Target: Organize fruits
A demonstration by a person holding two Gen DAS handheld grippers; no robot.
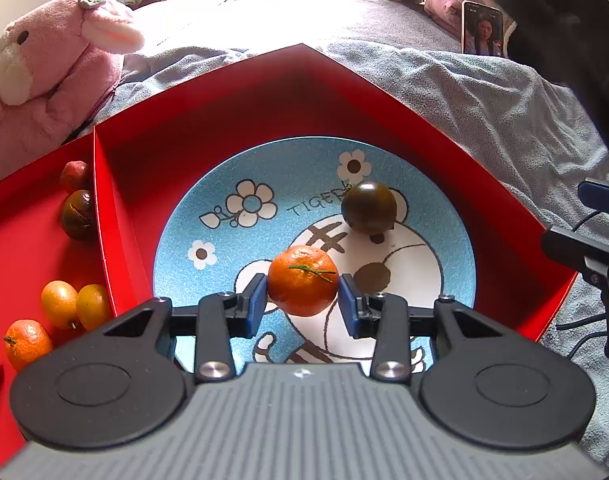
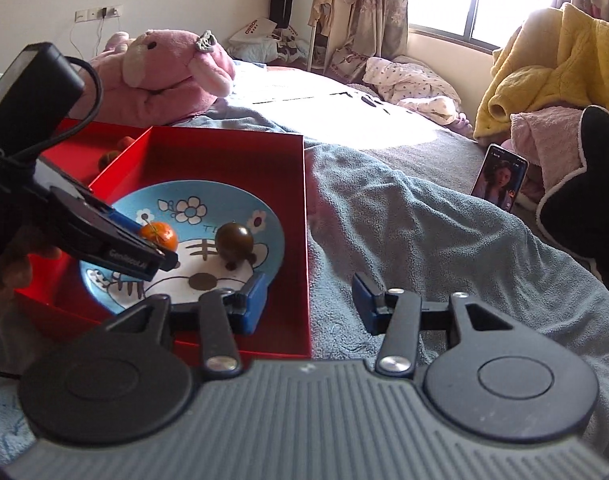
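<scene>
L gripper (image 1: pixel 303 298): clamped on mandarin (image 1: pixel 303 281), blue pads (image 1: pixel 257 300) touching both flanks; held over near part of plate. Cannot tell from either view if fruit rests on plate or hangs just above.
Grip pt: pads sit at or just below widest part of fruit, near its rear side; most of fruit bulges fwd of pads.
Risk 1: fruit squirts fwd out of pads. Cause: round skin, shallow bite, any extra squeeze.
Risk 2: bruised or split peel. Cause: over-clamp on soft fruit.
Mandarin surface: thin green strand lying across top; prob harmless.
Dark tomato (image 1: pixel 368 208): on plate (image 1: pixel 176 248), further in and to R, apart from mandarin.
Risk 3: released mandarin rolls into tomato, both wander. Cause: plate is smooth and looks shallow; release from height worsens it.
Plate: blue, tiger cartoon, sits inside R compartment of red box (image 1: pixel 232 92), near filling floor.
Risk 4: gripper body clips box wall on way out. Cause: tall walls, tight fit round plate.
L compartment: loose fruit left to sort – oranges (image 1: pixel 28 342), yellow-orange pair (image 1: pixel 76 305), dark tomato no. 2 (image 1: pixel 78 214), red ones at edges.
Divider (image 1: pixel 104 240): between supply and plate.
Risk 5: carried fruit knocked off on divider. Cause: low crossing.
R gripper (image 2: pixel 310 300): jaws apart, nothing held; L finger over box's near corner, R finger over blanket (image 2: pixel 444 248).
Risk 6: grippers collide. Cause: both near same box corner.
Base: box on soft bedding; press down prob tilts it, fruit rolls.
Progress: early; two on plate, most waiting.
</scene>
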